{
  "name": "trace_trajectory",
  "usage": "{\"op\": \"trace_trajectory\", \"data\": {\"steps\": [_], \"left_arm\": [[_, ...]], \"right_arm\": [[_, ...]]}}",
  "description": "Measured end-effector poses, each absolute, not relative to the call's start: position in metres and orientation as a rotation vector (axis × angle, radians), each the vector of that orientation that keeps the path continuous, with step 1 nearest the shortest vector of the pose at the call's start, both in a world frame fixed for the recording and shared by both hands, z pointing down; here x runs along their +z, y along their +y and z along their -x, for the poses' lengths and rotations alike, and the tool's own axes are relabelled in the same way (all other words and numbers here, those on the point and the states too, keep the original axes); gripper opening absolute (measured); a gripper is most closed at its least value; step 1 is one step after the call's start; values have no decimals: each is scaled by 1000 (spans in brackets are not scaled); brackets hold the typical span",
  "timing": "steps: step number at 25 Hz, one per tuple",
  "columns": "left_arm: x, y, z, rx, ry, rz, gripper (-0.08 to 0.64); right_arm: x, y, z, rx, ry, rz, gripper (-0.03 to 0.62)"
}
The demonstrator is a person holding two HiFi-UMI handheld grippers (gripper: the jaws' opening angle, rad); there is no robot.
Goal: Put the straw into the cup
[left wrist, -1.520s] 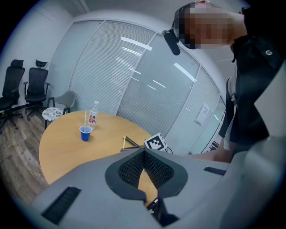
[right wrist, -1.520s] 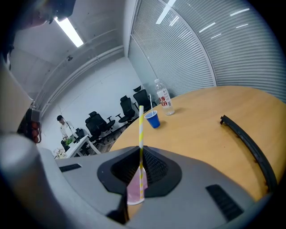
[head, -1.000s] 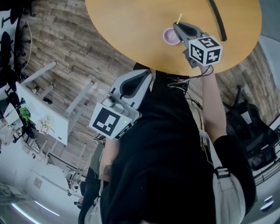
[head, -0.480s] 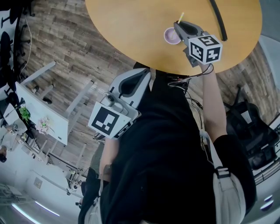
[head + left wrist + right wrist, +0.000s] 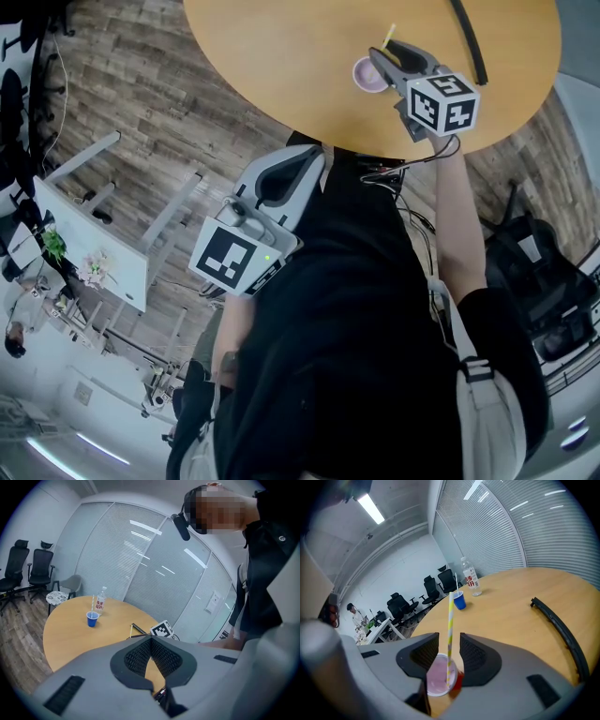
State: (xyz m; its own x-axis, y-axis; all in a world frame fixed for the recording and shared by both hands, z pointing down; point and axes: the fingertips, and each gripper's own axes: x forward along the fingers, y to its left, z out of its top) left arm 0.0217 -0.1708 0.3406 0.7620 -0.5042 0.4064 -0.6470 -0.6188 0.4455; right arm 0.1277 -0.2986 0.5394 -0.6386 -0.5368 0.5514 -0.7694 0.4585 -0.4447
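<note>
Smooth matt wooden table [image 5: 511,602], striped paper straw [image 5: 450,616], glossy plastic cup [image 5: 436,677], wood-grain plank floor [image 5: 141,94]

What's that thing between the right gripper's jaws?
The striped straw, its lower end in the pink cup. The right gripper is opening its jaws, clear of it, as the right gripper view shows.

A round wooden table [image 5: 281,56] stands on a grey-brown plank floor [image 5: 122,84]. A curved glass wall with white blinds [image 5: 136,559] runs behind the table's far edge. Black office chairs [image 5: 401,604] and a white desk [image 5: 84,225] stand nearby, under a ceiling strip light [image 5: 370,508].
</note>
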Motion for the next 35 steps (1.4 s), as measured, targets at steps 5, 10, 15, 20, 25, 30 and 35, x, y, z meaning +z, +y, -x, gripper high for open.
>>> {"op": "trace_trajectory", "data": {"steps": [5,10,15,20,25,30,35], "left_arm": [[335,-166,-21,330,-818,-2406,12],[329,-163,-16,337,-743,-2455,12],[323,-160,-12,329,-658,-2502,12],[319,-150,-4,333,-591,-2541,12],[314,-145,12,304,-538,-2572,12],[305,-143,31,259,-491,-2616,12],[304,-142,51,231,-436,-2657,12]], "right_arm": [[531,-293,-134,982,-2373,-1164,135],[520,-285,-136,978,-2365,-1237,135],[508,-274,-142,956,-2338,-1301,135],[492,-260,-145,922,-2307,-1401,135],[468,-246,-136,870,-2286,-1478,135],[442,-233,-117,788,-2281,-1512,130],[417,-220,-96,696,-2275,-1551,129]]}}
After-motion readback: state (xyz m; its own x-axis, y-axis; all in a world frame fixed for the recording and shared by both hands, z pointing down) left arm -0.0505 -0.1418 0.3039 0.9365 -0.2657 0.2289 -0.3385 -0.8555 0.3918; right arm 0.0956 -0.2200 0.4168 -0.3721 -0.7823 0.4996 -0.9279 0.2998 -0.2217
